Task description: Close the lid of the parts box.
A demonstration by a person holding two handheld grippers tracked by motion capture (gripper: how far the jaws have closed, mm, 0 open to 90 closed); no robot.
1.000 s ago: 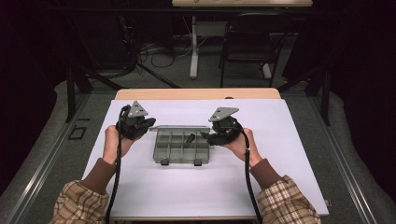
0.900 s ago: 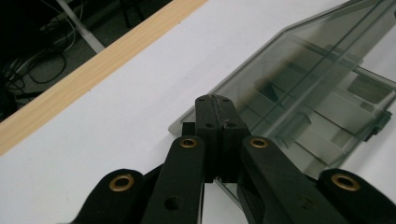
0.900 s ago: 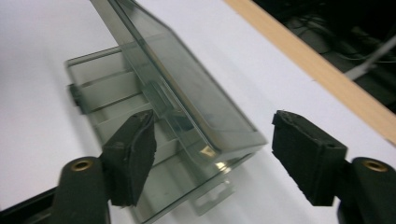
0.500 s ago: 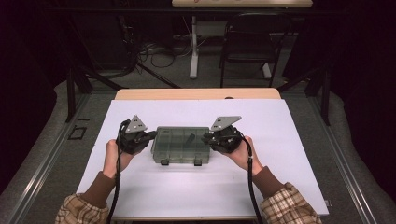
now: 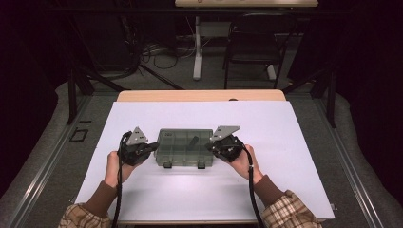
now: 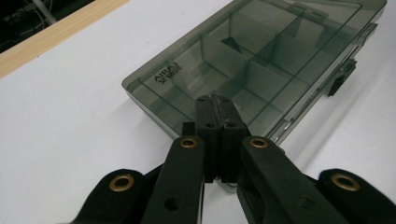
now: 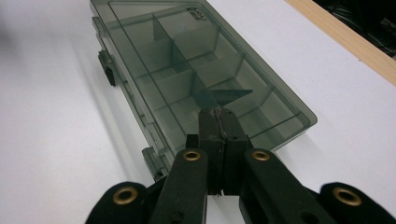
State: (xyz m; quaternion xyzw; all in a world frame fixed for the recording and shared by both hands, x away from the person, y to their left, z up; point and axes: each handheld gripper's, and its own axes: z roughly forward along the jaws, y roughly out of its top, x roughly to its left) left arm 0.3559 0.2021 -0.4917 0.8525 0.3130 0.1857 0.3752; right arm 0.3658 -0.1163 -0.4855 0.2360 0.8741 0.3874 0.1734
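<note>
Flanking the smoky compartment box (image 5: 184, 147) lying ahead of their jaws, the left gripper (image 5: 153, 147) and right gripper (image 5: 209, 147) are resting fully closed, gripping nothing.

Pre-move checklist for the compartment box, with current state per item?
1. Lid of the smoky transparent plastic compartment box down: ok, lies flat over the dividers.
2. Two dark front latches fastened: cannot tell.
3. Left gripper shut and empty: ok, fingers together, over the box's left end.
4. Right gripper shut and empty: ok; its jaws have just been closing, nothing between them, over the right end.
5. Box fully on the white table sheet: ok.
6. Small dark piece inside one compartment: ok, contained.
</note>
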